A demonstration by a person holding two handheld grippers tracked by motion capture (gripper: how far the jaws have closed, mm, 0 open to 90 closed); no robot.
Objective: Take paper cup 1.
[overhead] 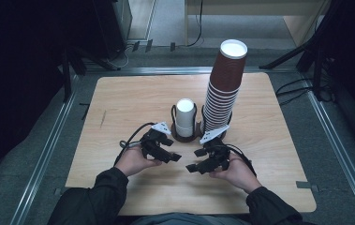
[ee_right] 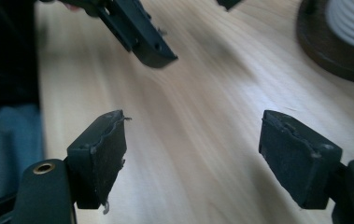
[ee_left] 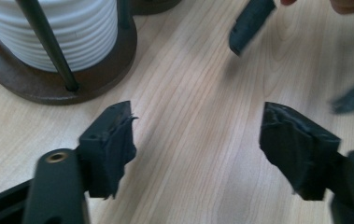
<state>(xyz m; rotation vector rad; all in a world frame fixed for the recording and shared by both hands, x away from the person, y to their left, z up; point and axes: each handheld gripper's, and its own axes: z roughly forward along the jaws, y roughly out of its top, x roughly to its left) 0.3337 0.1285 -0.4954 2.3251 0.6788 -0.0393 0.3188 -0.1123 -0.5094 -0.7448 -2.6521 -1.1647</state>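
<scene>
A tall leaning stack of brown paper cups (overhead: pixel 223 89) rises from a dark round holder at the table's middle right. Beside it, a short stack of white cups (overhead: pixel 184 117) sits in a second wire holder (overhead: pixel 185 135) on a brown base. That white stack (ee_left: pixel 67 32) and its base (ee_left: pixel 48 86) fill the upper left of the left gripper view. My left gripper (overhead: pixel 174 157) is open just in front of the white cups, nothing between its jaws. My right gripper (overhead: pixel 195 160) is open too, facing the left one, jaws empty.
The light wooden table (overhead: pixel 119 108) has bare surface to the left and in front. Metal rails run along both sides on the grey floor. Dark stand legs and cables lie at the back and right. A person's forearms in dark sleeves enter from the bottom.
</scene>
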